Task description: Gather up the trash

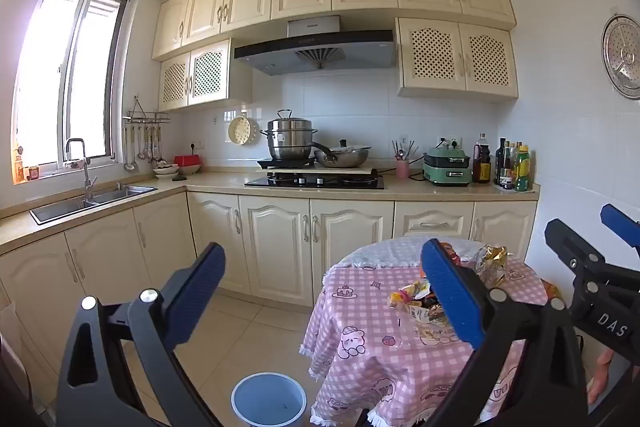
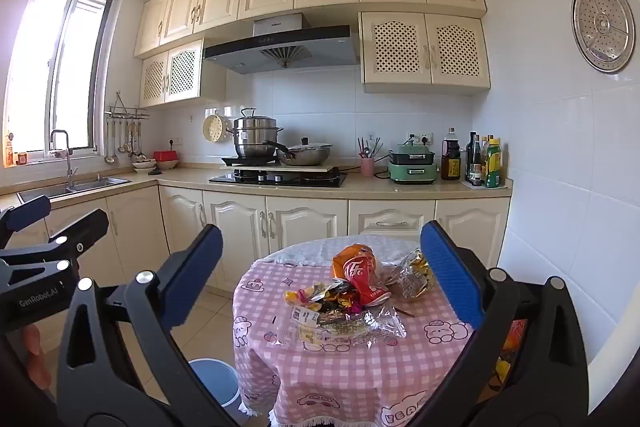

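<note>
A small round table (image 2: pixel 400 379) was covered by a pink checked cloth (image 2: pixel 344 367) printed with cartoon figures, with a white cloth (image 2: pixel 308 253) laid at its far edge. A heap of trash was gathered near the middle of the cloth: a crushed orange and red can (image 2: pixel 358 277), a clear plastic wrapper (image 2: pixel 344 325), colourful snack wrappers (image 2: pixel 320 295) and a crinkled clear and gold bag (image 2: pixel 412 277). A blue bin (image 1: pixel 269 402) was set on the tiled floor (image 1: pixel 256 327) just beside the table.

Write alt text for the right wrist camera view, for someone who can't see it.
The open right gripper hovers, empty, before a round table with a pink checked cloth holding a pile of trash: a crushed red can and crumpled wrappers. A blue bin stands on the floor left of the table, kitchen counters behind.
</note>
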Demonstrator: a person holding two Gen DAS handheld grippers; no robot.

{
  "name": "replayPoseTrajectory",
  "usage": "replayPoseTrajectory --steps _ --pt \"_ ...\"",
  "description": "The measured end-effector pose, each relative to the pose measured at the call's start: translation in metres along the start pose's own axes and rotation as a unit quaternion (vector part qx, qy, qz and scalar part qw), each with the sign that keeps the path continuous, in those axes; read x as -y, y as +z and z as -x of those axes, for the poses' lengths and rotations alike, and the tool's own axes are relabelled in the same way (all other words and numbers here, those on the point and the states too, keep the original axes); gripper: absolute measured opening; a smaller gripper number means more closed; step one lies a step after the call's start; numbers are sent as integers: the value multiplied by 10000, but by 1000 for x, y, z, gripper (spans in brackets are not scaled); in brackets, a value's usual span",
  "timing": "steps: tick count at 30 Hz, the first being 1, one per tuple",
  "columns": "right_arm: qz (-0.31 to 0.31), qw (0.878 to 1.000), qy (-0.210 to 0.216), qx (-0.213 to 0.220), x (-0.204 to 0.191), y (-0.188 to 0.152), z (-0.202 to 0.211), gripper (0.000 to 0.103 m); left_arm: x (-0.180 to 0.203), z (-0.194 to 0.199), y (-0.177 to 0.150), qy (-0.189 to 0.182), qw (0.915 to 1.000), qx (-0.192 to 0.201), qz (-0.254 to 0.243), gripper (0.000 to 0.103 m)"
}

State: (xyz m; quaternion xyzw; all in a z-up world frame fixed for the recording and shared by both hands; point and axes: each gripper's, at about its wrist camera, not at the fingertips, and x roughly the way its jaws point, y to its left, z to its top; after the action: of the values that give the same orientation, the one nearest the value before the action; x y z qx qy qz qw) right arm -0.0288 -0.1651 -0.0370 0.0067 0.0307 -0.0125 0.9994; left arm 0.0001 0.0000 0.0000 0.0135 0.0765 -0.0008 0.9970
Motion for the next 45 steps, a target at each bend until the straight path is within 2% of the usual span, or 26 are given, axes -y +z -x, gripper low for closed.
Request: replayPoseTrajectory --steps 34,45 --pt "-27 10000 17 -73 -6 8 8 97 5 0 -1 -68 9999 -76 -38 96" --pt "-32 10000 27 -86 -5 -2 0 97 5 0 -1 -66 9999 -93 -42 96"
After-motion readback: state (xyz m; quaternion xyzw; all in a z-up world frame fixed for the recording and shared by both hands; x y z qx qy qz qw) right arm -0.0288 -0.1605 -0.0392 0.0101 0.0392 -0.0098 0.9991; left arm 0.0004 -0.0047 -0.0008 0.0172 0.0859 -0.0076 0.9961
